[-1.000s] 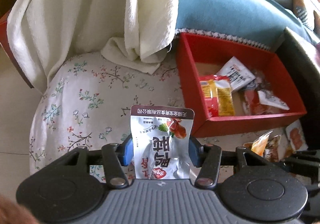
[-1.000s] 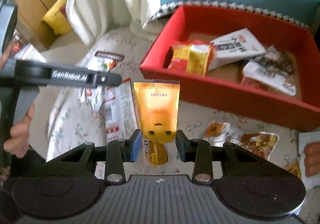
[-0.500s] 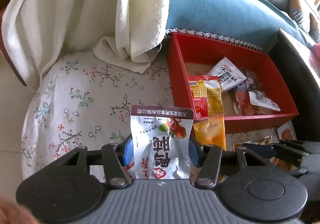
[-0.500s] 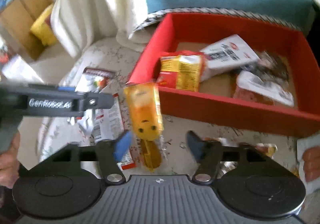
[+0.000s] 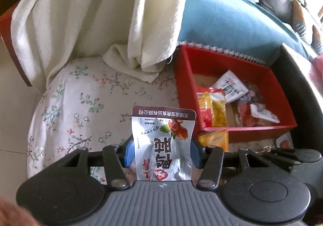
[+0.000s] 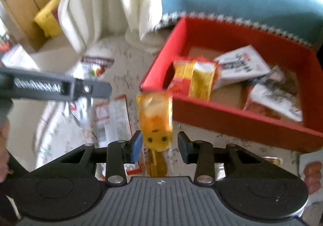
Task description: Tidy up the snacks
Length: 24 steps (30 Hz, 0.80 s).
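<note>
Left wrist view.
- Left gripper: clamps both blue pads on the sides of a silver pouch. Holds it upright, printed face to the camera, text upside down. Probably carries it this way so it can be lowered flat into the box.
- Red box: sits ahead and to the right of the pouch, open-topped. Contains several packets already, red-and-yellow ones at the near left, white ones further back. Judged to be the collecting place for the snacks.
- Yellow packet: shows just outside the box's near wall.
- Floral cushion: serves as the work surface, pale with small sprigs. Bears a cream towel draped from above at the back.
- Blue cushion: lies behind the box, edged with patterned trim.

Right wrist view, blurred.
- Right gripper: has just been closing its jaws, with the yellow packet between them. Appears to grip its lower end and hold it up just short of the red box's near corner. Looks like a re-grip before dropping it in.
- Loose packets: remain on the floral surface to the left, below the left gripper's arm.
- Wooden cabinet: stands at upper left, with pale floor below.
</note>
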Each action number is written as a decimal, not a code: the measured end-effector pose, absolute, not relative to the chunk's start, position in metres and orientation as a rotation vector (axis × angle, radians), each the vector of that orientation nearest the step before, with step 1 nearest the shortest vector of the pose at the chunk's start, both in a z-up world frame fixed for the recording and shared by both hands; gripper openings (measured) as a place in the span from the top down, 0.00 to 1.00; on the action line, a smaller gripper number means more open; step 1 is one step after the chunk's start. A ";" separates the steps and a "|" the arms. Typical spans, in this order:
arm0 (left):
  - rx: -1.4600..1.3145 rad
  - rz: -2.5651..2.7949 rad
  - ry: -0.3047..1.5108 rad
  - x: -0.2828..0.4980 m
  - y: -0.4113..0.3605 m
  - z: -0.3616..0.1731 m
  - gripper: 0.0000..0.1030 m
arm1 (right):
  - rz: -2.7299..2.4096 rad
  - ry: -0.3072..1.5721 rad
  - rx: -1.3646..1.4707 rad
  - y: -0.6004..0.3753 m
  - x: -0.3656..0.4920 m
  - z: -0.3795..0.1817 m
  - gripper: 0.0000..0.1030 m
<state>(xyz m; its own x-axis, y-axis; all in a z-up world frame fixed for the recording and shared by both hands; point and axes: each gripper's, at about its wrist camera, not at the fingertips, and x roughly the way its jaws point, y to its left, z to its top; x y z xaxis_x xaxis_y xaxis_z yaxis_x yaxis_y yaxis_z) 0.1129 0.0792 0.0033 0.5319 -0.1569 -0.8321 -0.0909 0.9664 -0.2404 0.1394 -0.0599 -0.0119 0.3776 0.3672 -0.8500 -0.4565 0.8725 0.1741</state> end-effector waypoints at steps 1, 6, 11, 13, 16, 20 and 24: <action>-0.263 -0.046 1.003 0.113 0.077 0.006 0.55 | 0.532 1.045 -0.081 -0.063 0.140 -0.007 0.55; -0.243 -0.037 0.981 0.115 0.070 0.012 0.54 | 0.490 1.030 -0.079 -0.066 0.146 -0.006 0.36; -0.257 -0.022 0.986 0.116 0.071 0.010 0.54 | 0.498 1.032 -0.201 -0.031 0.138 -0.030 0.14; -0.263 -0.017 0.984 0.115 0.073 0.010 0.54 | 0.495 1.058 -0.237 -0.019 0.141 -0.044 0.26; -0.258 -0.002 0.984 0.113 0.077 0.009 0.54 | 0.488 1.120 -0.226 -0.019 0.147 -0.054 0.58; -0.286 -0.003 0.990 0.112 0.083 0.009 0.54 | 0.478 1.105 -0.187 -0.041 0.143 -0.039 0.59; -0.292 -0.030 0.969 0.111 0.079 0.017 0.54 | 0.489 1.054 -0.111 -0.061 0.133 -0.012 0.64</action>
<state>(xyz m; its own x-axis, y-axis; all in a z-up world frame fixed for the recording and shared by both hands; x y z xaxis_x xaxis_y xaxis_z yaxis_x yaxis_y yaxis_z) 0.1110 0.0788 0.0168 0.5685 -0.1552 -0.8079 -0.1044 0.9605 -0.2580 0.1333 -0.0606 -0.0122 0.3979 0.3329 -0.8549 -0.4376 0.8879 0.1421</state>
